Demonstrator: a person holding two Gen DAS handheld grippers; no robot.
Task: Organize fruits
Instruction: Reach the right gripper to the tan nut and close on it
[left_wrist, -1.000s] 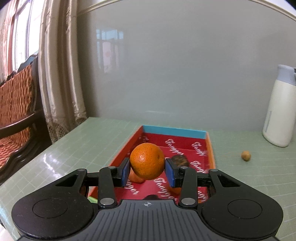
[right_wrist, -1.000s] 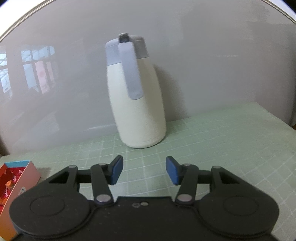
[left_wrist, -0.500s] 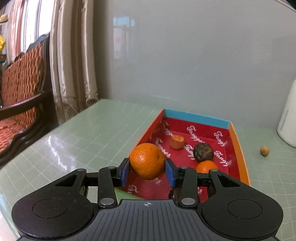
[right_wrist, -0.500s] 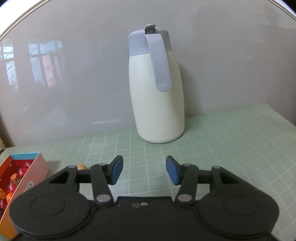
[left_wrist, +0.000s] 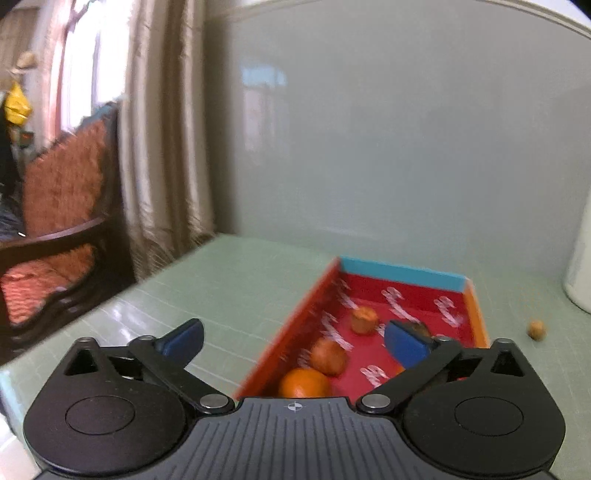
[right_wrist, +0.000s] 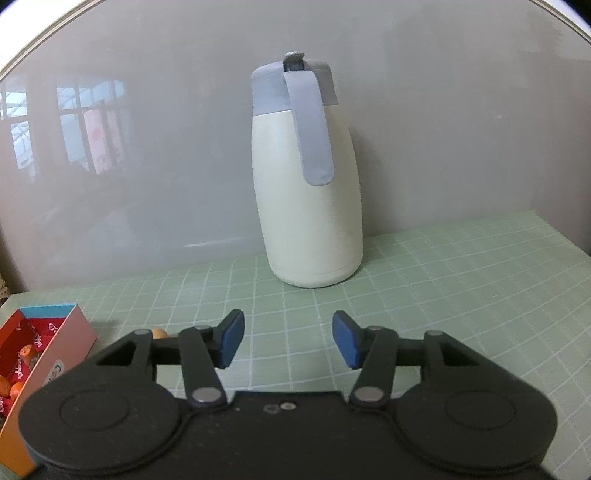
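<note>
the left gripper (left_wrist: 293, 341) has just let go of the orange (left_wrist: 303, 383), its jaws now spread wide and empty above the red box (left_wrist: 402, 275) where the fruit lies at the near end, so one more piece is sorted, while the right gripper (right_wrist: 288, 341) hangs open and idle over the table (right_wrist: 461, 288).

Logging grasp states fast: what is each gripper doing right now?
Left gripper: open, holding nothing, above the red box.
Right gripper: open, holding nothing.
</note>
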